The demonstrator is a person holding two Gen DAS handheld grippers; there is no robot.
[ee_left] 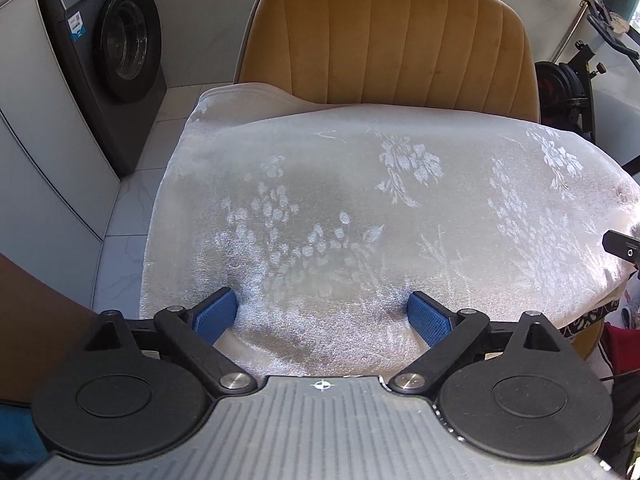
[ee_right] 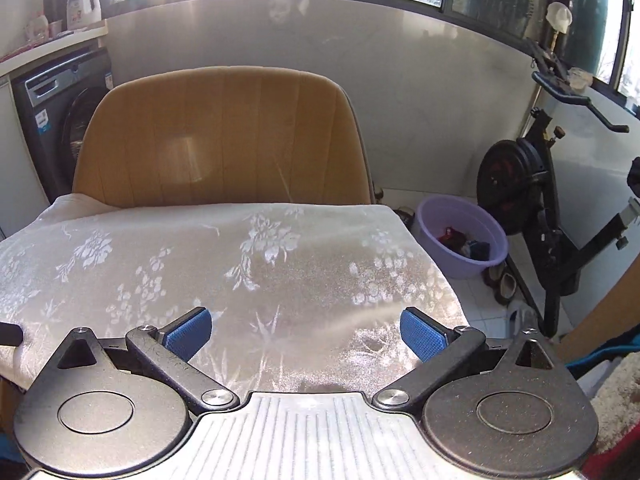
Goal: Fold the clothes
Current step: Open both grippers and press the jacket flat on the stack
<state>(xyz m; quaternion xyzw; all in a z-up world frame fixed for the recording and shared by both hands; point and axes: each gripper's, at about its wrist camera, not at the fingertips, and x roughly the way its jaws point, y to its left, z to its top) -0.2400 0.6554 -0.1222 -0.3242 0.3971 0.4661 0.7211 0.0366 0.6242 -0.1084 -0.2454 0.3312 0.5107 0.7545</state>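
A shiny cream garment (ee_left: 360, 208) with a pale flower pattern lies folded flat over the seat of a mustard velvet chair (ee_left: 384, 40). My left gripper (ee_left: 323, 314) hovers over its near left part, blue pads wide apart, nothing pinched between them. In the right wrist view the same garment (ee_right: 224, 276) spreads across the seat in front of the chair (ee_right: 220, 132) back. Above its near right corner, my right gripper (ee_right: 306, 334) stands open, the cloth lying loose beneath the pads. A black piece of the right gripper shows at the left wrist view's right edge.
A dark washing machine (ee_left: 108, 56) stands left of the chair beside white cabinets. To the right are an exercise bike (ee_right: 536, 184) and a purple basin (ee_right: 460, 236) holding clothes, with slippers on the tiled floor. Windows run along the back wall.
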